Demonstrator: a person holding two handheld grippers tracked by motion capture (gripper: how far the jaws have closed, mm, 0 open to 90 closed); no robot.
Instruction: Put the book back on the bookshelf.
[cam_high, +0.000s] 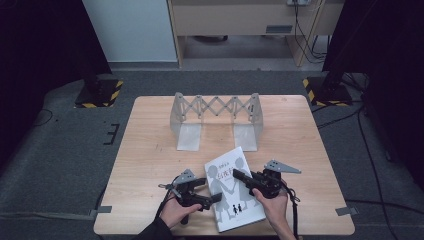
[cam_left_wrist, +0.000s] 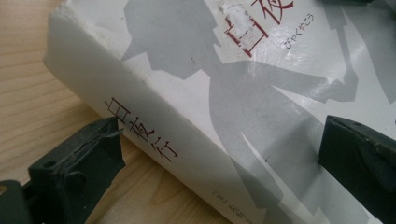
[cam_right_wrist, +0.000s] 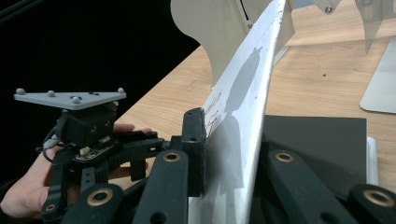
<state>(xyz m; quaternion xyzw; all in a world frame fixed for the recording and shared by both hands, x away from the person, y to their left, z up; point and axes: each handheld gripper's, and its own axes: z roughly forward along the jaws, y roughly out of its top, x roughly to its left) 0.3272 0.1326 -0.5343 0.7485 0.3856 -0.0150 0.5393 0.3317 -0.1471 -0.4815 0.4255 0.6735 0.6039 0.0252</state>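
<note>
A white book (cam_high: 234, 192) with grey silhouettes and red characters lies at the table's front middle. My left gripper (cam_high: 216, 198) is at the book's left edge. In the left gripper view its jaws stand open astride the spine (cam_left_wrist: 159, 140), one pad (cam_left_wrist: 84, 158) on the wood and the other (cam_left_wrist: 359, 154) over the cover. My right gripper (cam_high: 236, 174) reaches over the book from the right. In the right gripper view it is shut (cam_right_wrist: 229, 154) on the front cover (cam_right_wrist: 243, 102), which rises edge-on above a dark inner page (cam_right_wrist: 317, 144).
A grey metal expanding book rack (cam_high: 216, 119) stands at the back middle of the wooden table (cam_high: 150, 145), with its plates (cam_right_wrist: 219, 42) just beyond the raised cover. The left hand and its gripper (cam_right_wrist: 140, 142) sit at the table's left edge in the right gripper view.
</note>
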